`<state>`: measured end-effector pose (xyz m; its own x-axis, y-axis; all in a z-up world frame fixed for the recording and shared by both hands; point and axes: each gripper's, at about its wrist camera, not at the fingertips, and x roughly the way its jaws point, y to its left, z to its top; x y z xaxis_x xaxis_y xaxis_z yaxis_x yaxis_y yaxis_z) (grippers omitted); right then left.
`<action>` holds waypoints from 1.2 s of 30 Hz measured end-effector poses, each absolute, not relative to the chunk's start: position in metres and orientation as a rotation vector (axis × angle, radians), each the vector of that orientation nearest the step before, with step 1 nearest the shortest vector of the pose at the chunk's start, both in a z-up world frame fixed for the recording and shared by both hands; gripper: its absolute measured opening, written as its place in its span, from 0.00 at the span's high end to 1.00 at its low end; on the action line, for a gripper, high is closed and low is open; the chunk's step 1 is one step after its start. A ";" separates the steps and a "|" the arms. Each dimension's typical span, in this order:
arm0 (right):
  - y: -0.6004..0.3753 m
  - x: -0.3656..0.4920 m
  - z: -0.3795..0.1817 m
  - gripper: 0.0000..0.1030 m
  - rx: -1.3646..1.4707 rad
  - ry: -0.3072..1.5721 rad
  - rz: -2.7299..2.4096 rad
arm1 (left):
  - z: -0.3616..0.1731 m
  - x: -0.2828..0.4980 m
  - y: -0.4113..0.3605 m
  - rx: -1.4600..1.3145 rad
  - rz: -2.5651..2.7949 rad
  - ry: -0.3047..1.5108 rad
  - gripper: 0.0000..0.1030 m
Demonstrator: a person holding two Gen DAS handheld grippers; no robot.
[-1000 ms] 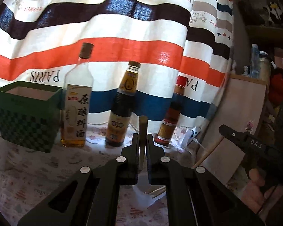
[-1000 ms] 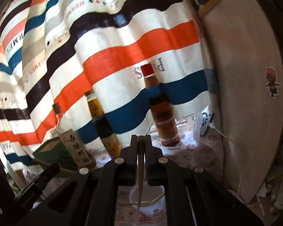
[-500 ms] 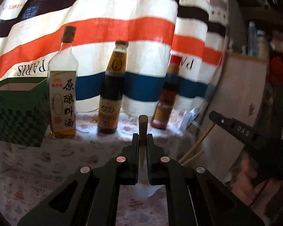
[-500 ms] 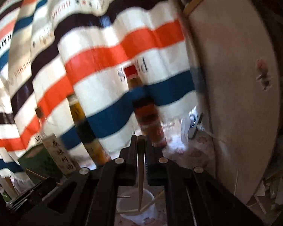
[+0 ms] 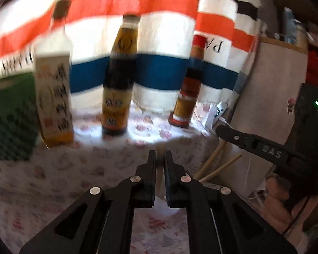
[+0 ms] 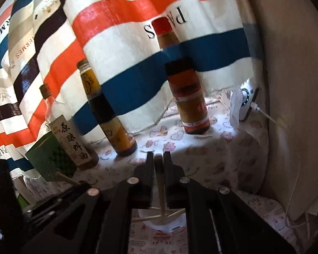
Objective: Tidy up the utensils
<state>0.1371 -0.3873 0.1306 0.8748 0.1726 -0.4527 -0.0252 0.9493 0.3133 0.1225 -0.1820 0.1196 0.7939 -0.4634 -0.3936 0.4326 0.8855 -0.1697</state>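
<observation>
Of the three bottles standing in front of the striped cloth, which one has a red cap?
The red-capped bottle, nearest the white board. The middle bottle and the clear bottle with Chinese characters have brownish caps.

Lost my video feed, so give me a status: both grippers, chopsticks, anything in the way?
Left hand-held gripper shut on chopstick. Right hand-held gripper shut on chopstick, above white cup. Three bottles behind, nothing blocking cup.

A table covered in a heart-printed cloth (image 6: 218, 154) carries a green checkered box (image 6: 50, 158) at its left edge, three upright bottles along the back — cooking wine (image 6: 74, 144), dark sauce (image 6: 114, 122), red-capped (image 6: 186, 89) — and a white cup (image 6: 163, 222) near the front.
</observation>
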 end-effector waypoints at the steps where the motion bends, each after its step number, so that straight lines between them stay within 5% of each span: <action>1: -0.388 0.137 0.130 0.69 0.317 0.496 0.102 | 0.122 0.118 -0.182 -0.052 -0.475 0.426 0.81; 2: -0.389 0.136 0.130 0.56 0.325 0.493 0.102 | 0.125 0.112 -0.181 -0.039 -0.467 0.407 0.72; 4: -0.390 0.131 0.134 0.45 0.345 0.467 0.097 | 0.131 0.102 -0.177 -0.024 -0.441 0.375 0.60; 11: -0.381 0.094 0.167 0.22 0.292 0.336 0.091 | 0.151 0.056 -0.140 0.011 -0.280 0.247 0.18; 16: -0.364 0.054 0.180 0.14 0.287 0.313 0.147 | 0.157 0.024 -0.097 -0.001 -0.196 0.181 0.02; 26: -0.305 0.015 0.125 0.09 0.137 0.400 0.228 | 0.111 -0.007 -0.032 -0.076 -0.081 0.208 0.01; 36: -0.284 0.045 0.044 0.09 0.118 0.619 0.197 | 0.024 0.040 -0.018 -0.126 0.048 0.478 0.01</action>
